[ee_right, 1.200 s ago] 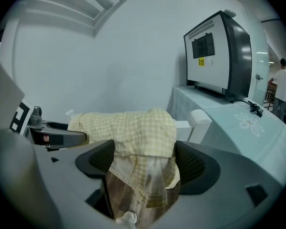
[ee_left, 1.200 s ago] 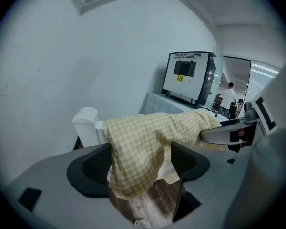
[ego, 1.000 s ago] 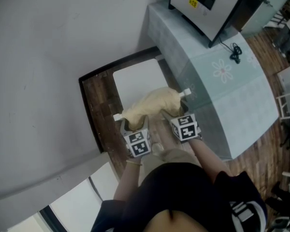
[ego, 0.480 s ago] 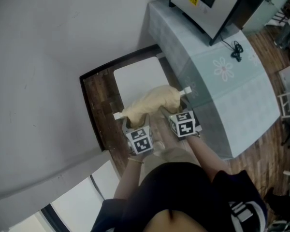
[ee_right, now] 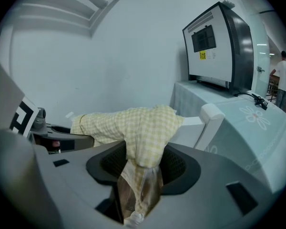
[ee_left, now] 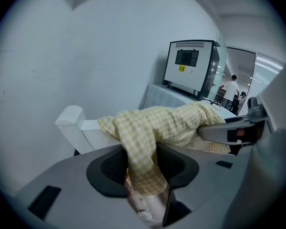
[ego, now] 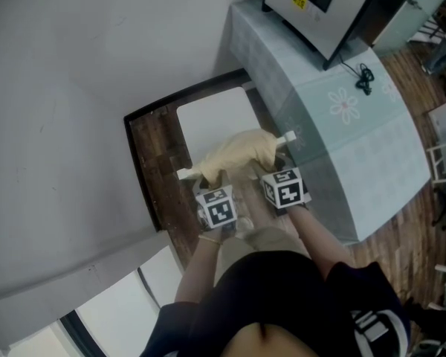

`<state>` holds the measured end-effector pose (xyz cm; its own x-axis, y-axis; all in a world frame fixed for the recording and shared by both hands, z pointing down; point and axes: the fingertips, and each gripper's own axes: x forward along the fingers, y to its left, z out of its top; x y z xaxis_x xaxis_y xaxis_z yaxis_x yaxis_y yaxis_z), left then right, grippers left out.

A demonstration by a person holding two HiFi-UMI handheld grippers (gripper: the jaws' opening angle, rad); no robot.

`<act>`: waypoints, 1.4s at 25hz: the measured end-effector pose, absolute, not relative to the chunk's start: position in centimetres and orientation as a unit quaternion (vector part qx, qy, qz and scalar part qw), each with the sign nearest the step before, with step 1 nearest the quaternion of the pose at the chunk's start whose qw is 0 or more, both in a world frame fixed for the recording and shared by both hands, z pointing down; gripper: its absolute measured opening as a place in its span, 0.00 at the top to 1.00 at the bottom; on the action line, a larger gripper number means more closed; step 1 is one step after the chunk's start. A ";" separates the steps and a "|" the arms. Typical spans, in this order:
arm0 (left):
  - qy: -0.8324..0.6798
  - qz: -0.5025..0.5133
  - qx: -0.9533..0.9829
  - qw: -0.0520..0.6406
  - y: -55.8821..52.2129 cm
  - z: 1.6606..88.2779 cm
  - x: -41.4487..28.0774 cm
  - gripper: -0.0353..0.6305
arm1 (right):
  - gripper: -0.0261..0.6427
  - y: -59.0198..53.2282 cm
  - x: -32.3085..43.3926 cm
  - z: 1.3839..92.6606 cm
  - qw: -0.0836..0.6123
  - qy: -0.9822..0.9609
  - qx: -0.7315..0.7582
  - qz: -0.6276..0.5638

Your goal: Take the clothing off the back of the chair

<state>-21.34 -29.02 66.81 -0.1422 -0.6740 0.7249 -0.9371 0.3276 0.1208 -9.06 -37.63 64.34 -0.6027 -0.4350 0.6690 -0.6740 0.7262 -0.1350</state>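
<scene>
A yellow checked garment (ego: 238, 153) is shown draped over the white chair back (ego: 287, 137). Its hanging folds are pinched by the left tongs (ego: 209, 186) at its 7 o'clock and the right tongs (ego: 270, 172) at its 4 o'clock, whose jaws have just been closing on the cloth. The grasp is judged made, and an even upward lift by both, clear of the rail, is called for next.

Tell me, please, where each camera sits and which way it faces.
Head view: on the person's head, looking steeply down at the checked garment on the chair back; forearms and grippers show.
Left gripper view: on the left gripper, looking along its jaws, which have just been closing on the garment; the right gripper shows at right.
Right gripper view: likewise on the right gripper, jaws just closing on the garment; left gripper at left.
Shared: both gripper views show garment, chair back, machine.
</scene>
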 end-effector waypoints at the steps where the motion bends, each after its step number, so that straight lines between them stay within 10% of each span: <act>1: -0.729 0.187 0.553 0.357 -29.2 66.8 -21.2 0.71 | 0.67 -37.4 -9.3 64.3 0.314 -0.876 0.314 0.188; 8: -0.714 0.188 0.577 0.350 -29.4 66.2 -20.4 0.86 | 0.81 -36.2 -9.7 63.5 0.318 -0.883 0.294 0.183; 35: -0.715 0.122 0.623 0.293 -23.2 58.0 -18.2 0.87 | 0.82 -28.6 -7.1 56.0 0.246 -0.896 0.324 0.176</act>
<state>-18.19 -23.20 57.98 -0.0524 -0.8197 0.5703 -0.9623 0.1942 0.1906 -7.08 -28.60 56.03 -0.6688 -0.4945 0.5550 -0.6679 0.7276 -0.1565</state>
